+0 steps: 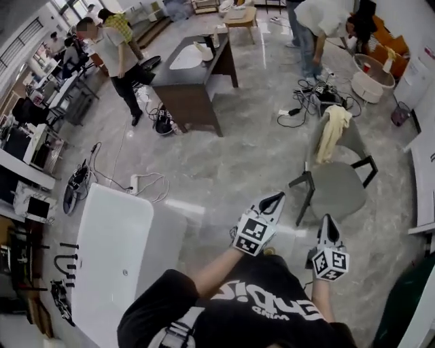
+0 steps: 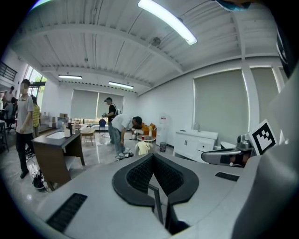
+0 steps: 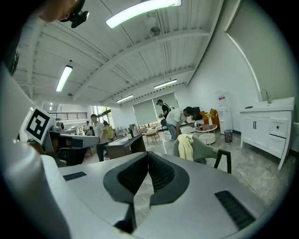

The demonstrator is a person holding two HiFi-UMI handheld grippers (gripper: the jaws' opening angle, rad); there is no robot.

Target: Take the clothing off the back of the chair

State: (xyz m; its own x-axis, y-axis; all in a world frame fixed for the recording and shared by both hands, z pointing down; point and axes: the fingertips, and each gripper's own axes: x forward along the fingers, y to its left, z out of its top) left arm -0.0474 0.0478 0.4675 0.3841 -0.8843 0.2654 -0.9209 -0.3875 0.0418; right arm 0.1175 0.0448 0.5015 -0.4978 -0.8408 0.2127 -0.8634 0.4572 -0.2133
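A pale yellow garment (image 1: 333,132) hangs over the back of a grey chair (image 1: 340,183) with black legs, right of centre in the head view. Both grippers are held low in front of me, short of the chair and apart from it. My left gripper (image 1: 275,199) points toward the chair's near side with its jaws shut and empty. My right gripper (image 1: 328,221) sits just before the seat, also shut with nothing in it. The left gripper view shows the garment (image 2: 141,148) small and far beyond the left gripper (image 2: 152,156). From the right gripper (image 3: 148,154), the garment (image 3: 186,147) and chair (image 3: 205,151) appear closer.
A white table (image 1: 112,245) stands at my left, and a dark desk (image 1: 194,75) sits further back. Cables (image 1: 306,102) lie on the floor behind the chair. One person (image 1: 319,20) bends over beyond it; another (image 1: 115,54) stands at the far left. White cabinets (image 3: 266,126) line the right wall.
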